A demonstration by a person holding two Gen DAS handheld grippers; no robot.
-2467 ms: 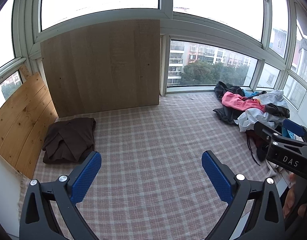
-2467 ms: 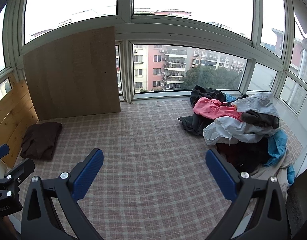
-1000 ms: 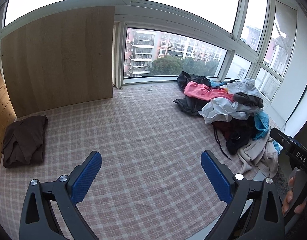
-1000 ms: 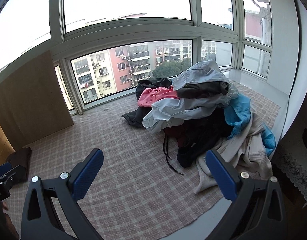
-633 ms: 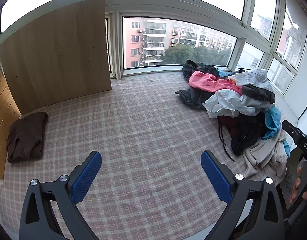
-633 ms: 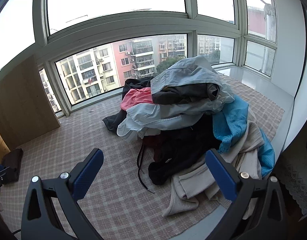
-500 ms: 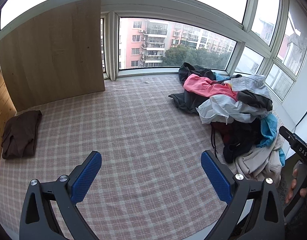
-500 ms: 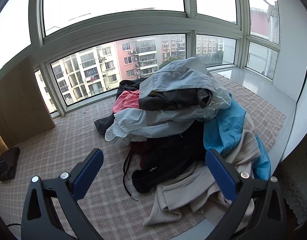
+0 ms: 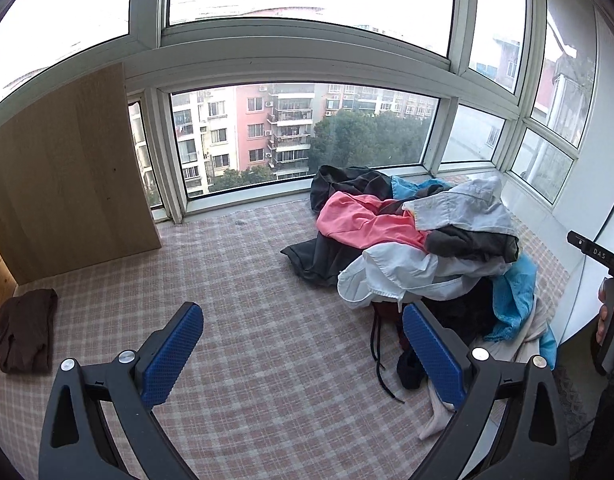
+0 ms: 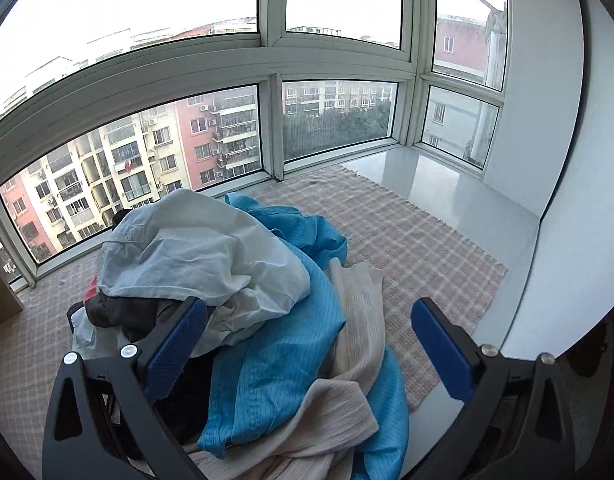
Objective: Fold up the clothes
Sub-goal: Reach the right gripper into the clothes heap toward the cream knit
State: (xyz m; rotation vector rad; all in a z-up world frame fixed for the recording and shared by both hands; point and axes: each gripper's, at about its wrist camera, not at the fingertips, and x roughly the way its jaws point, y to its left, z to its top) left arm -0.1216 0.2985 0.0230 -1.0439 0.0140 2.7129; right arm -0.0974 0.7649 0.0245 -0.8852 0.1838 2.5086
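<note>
- At the far left of the left wrist view, a dark brown garment lies folded on the checked mat, beside a wooden board that leans against the window frame.
- The left gripper hovers over bare mat with its jaws spread wide and nothing between them; it touches no cloth.
- To its right sits the pile of clothes, heaped near the window: a pink piece, a white shirt, dark items and a black drawstring trailing onto the mat.
- In the right wrist view, the right gripper hangs directly above the pile's near side, jaws wide apart and empty, with a blue garment and a cream knit between and below the pads.
- The garments look tangled, so closing here could well catch both the blue and the cream layers together and drag several pieces up at once.
- The drawstring may snag on neighbouring cloth as anything is lifted, tipping the heap.
- The pile's near side reaches the mat's edge, so a careless tug might slide clothes off the ledge.
</note>
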